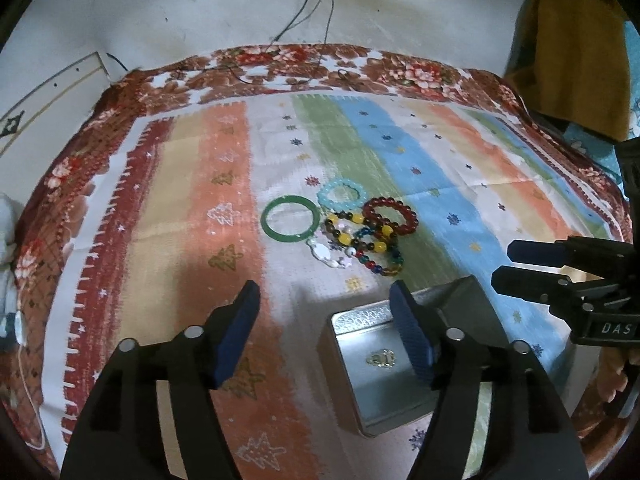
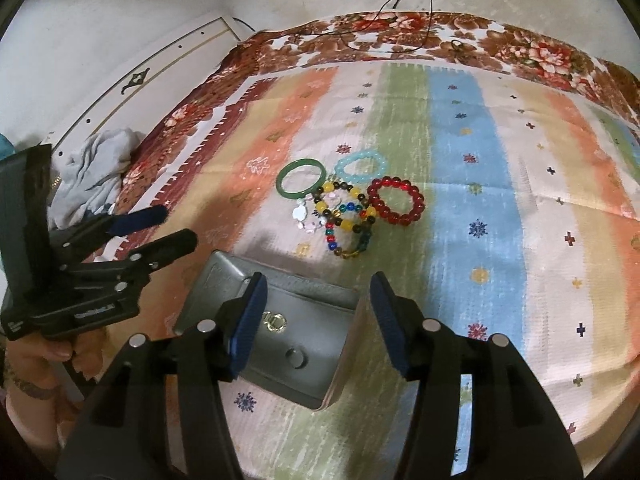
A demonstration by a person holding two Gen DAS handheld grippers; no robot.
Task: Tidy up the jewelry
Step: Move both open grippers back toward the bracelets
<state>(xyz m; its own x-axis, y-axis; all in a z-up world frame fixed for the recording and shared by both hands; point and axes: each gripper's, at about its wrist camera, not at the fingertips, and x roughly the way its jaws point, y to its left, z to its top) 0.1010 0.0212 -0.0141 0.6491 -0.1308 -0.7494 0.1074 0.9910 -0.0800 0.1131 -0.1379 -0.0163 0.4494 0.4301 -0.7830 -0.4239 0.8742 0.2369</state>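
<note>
Left wrist view is showing your left gripper [image 1: 324, 328] hovering with its blue-padded fingers [image 1: 240, 332] spread wide apart, holding nothing and touching nothing. Its right finger is overlapping the open tin [image 1: 344, 324] in the picture; whether they are touching cannot be told. One small gold piece [image 1: 382, 359] is lying on the tin's floor.

Right wrist view is showing your right gripper [image 2: 318, 320] also hanging wide apart and empty, above the tin [image 2: 320, 300], with its left finger [image 2: 250, 320] over the tin's interior and its right finger just outside the tin's near wall. The tin's lid [image 2: 218, 280] is standing open on the side toward your left gripper [image 2: 180, 226].

Jewelry is lying in a cluster on the striped cloth [image 2: 460, 160], beyond the tin and apart from it. A green bangle [image 2: 301, 179] is sitting at the left. A pale blue bracelet [image 2: 361, 166] is lying just behind it to the right. A red bead bracelet [image 2: 396, 200] is sitting at the right. Between them, yellow-and-dark beads [image 2: 346, 210], a multicolour strand [image 2: 348, 246] and a white piece [image 2: 300, 213] are overlapping one another.

Open cloth is stretching to the right of the cluster and behind it, up to the floral border [image 2: 420, 36] by the wall. A grey rag [image 2: 94, 168] is lying near the left edge.
</note>
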